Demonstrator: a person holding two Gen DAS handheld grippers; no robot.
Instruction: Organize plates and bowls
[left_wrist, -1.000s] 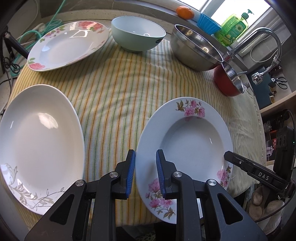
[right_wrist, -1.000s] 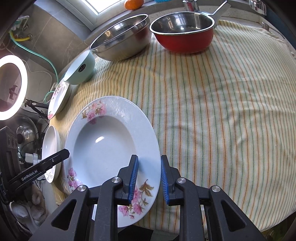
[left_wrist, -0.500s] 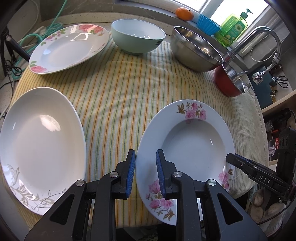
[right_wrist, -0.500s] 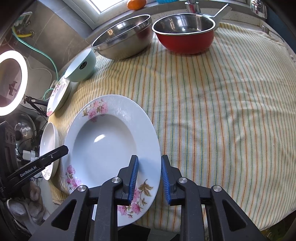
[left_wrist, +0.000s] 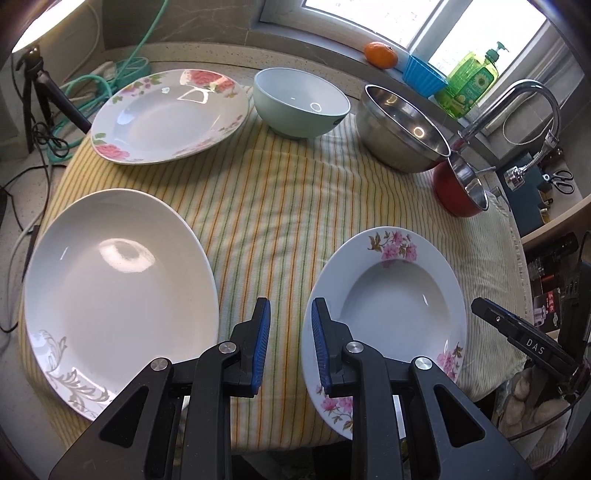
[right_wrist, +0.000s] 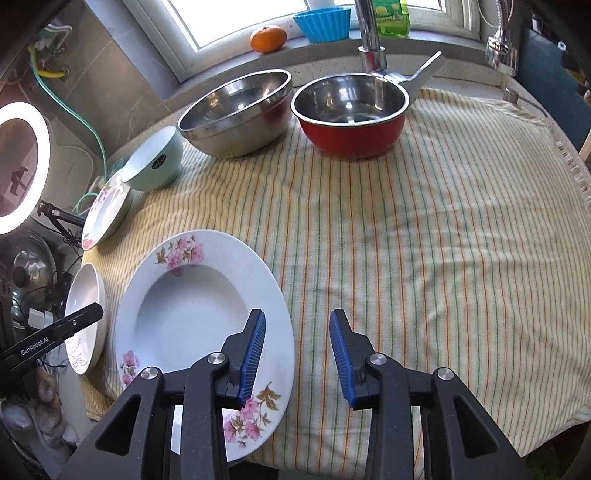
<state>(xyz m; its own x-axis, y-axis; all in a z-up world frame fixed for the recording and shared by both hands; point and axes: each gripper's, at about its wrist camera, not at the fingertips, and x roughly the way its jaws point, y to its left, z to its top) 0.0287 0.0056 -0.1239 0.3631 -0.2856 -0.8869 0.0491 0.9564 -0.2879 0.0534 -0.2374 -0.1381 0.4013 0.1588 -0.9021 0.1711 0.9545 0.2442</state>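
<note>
Striped cloth (right_wrist: 424, 229) carries the wares; nearest is the pink-flower deep plate (right_wrist: 195, 310), at the front edge between both tools: glazed, stiff, prob. slick & breakable, so pinch its flat rim. Right gripper (right_wrist: 297, 341) gapes wide w/ nothing held, inner finger over the rim; left gripper (left_wrist: 290, 341) narrowly parted, empty, beside the plate's left rim.

The cloth (right_wrist: 424, 229) is pale yellow with thin orange and green stripes. The deep plate (right_wrist: 207, 295) is white with pink blossoms (brownish leaves too). The far plate (left_wrist: 166, 114) has red roses, the large plate (left_wrist: 118, 280) a grey scroll. The bowl (left_wrist: 301, 103) is mint; the pot (right_wrist: 351, 125) is red outside, steel inside.
</note>
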